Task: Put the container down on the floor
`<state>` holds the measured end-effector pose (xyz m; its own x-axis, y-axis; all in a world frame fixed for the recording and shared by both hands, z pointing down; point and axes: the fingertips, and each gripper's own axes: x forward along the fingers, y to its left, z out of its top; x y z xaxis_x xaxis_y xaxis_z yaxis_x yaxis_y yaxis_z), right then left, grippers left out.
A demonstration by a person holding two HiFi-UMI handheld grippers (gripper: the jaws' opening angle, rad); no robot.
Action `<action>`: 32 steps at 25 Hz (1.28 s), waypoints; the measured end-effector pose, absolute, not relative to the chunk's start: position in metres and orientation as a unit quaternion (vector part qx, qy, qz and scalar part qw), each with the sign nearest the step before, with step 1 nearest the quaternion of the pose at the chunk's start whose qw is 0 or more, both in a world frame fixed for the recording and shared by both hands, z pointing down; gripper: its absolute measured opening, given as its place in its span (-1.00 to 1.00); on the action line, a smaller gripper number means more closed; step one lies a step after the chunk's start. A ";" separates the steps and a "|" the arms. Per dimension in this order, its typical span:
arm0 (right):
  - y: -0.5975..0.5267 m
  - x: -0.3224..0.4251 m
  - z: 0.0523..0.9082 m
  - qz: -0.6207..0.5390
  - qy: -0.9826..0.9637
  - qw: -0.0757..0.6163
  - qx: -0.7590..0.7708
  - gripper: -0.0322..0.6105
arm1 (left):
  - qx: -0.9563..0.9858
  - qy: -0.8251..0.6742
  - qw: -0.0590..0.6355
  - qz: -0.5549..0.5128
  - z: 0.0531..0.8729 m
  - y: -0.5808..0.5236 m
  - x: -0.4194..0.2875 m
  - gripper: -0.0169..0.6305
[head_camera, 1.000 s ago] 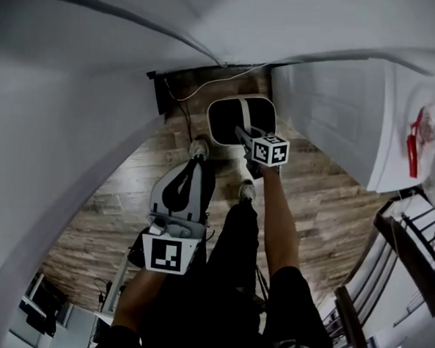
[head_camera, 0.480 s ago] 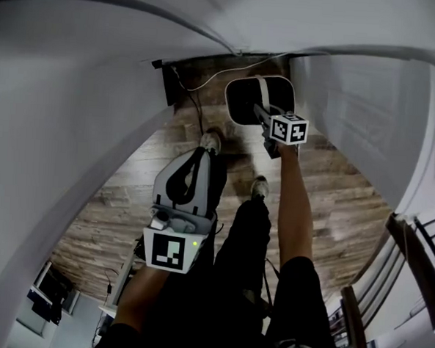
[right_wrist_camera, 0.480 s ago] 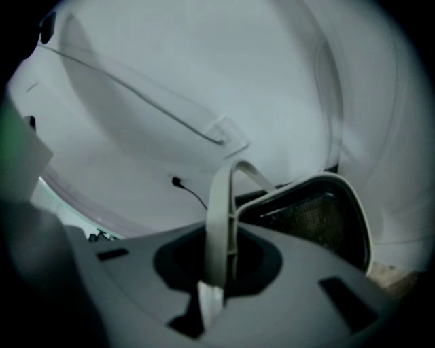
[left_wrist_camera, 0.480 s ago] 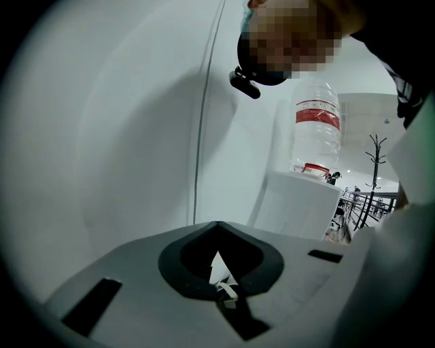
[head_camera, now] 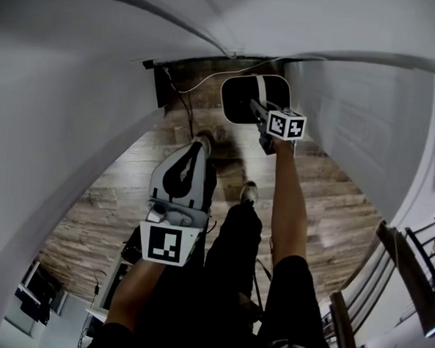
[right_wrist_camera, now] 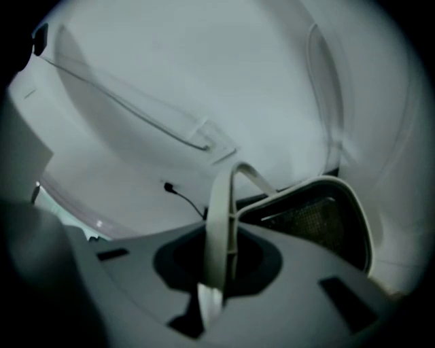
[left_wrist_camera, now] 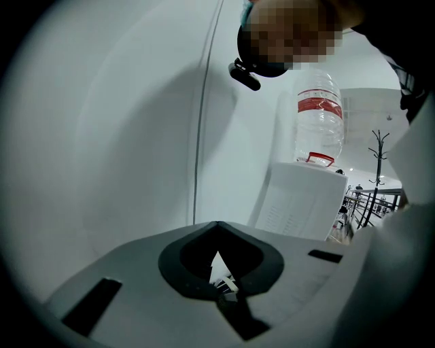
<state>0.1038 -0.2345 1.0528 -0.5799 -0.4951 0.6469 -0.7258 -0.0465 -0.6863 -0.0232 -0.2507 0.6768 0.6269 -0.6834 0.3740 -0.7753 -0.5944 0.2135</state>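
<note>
Two white surfaces hem in the strip of wood-plank floor (head_camera: 106, 199) in the head view: a curved wall (head_camera: 59, 123) from 9 to 12 o'clock and a white cabinet side (head_camera: 353, 119) at 2 o'clock, with a thin cable (head_camera: 180, 94) trailing by the dark skirting at 12. A shoe (head_camera: 249, 193) stands on the planks near centre, and dark chair frames (head_camera: 410, 270) crowd in at 4 o'clock. The left gripper (head_camera: 197, 150) hangs at about 7 o'clock from the container, its jaws apparently drawn together with nothing in them; its own view looks past them at a clear bottle (left_wrist_camera: 318, 115) with a red label standing on a white box (left_wrist_camera: 299, 200). The right gripper (head_camera: 255, 107) is clamped narrow on the container's pale handle (right_wrist_camera: 221, 204), which runs straight up through its jaws. The container (head_camera: 240, 101) sits at 12 o'clock, low over the floor between wall and cabinet; whether it touches the planks cannot be told. It is a rounded oblong tub with a white rim and a dark, mesh-like inside (right_wrist_camera: 306, 217). Its mouth faces up toward the head camera, its long axis runs from 9 to 3 o'clock, and the handle crosses it from 12 to 6.
</note>
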 end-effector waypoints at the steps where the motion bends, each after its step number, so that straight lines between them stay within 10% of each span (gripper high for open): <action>1: -0.235 0.107 1.055 0.570 -0.682 0.103 0.447 -0.76 | 0.884 -0.413 0.180 0.127 0.677 -0.251 -0.021 -0.87; 23: -0.221 0.166 1.085 0.565 -0.633 0.147 0.508 -0.74 | 0.883 -0.409 0.189 0.133 0.680 -0.239 -0.006 -0.87; 26: -0.217 0.166 1.086 0.565 -0.630 0.167 0.506 -0.37 | 0.881 -0.411 0.194 0.132 0.680 -0.235 -0.007 -0.87; 32: -0.206 0.170 1.075 0.555 -0.618 0.203 0.518 -0.30 | 0.881 -0.412 0.192 0.129 0.663 -0.224 -0.004 -0.87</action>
<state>0.1703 -0.2056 1.0746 -0.3800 -0.4143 0.8270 -0.8662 -0.1543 -0.4753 -0.0045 -0.2243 0.6630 0.6280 -0.6762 0.3851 -0.7752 -0.5870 0.2334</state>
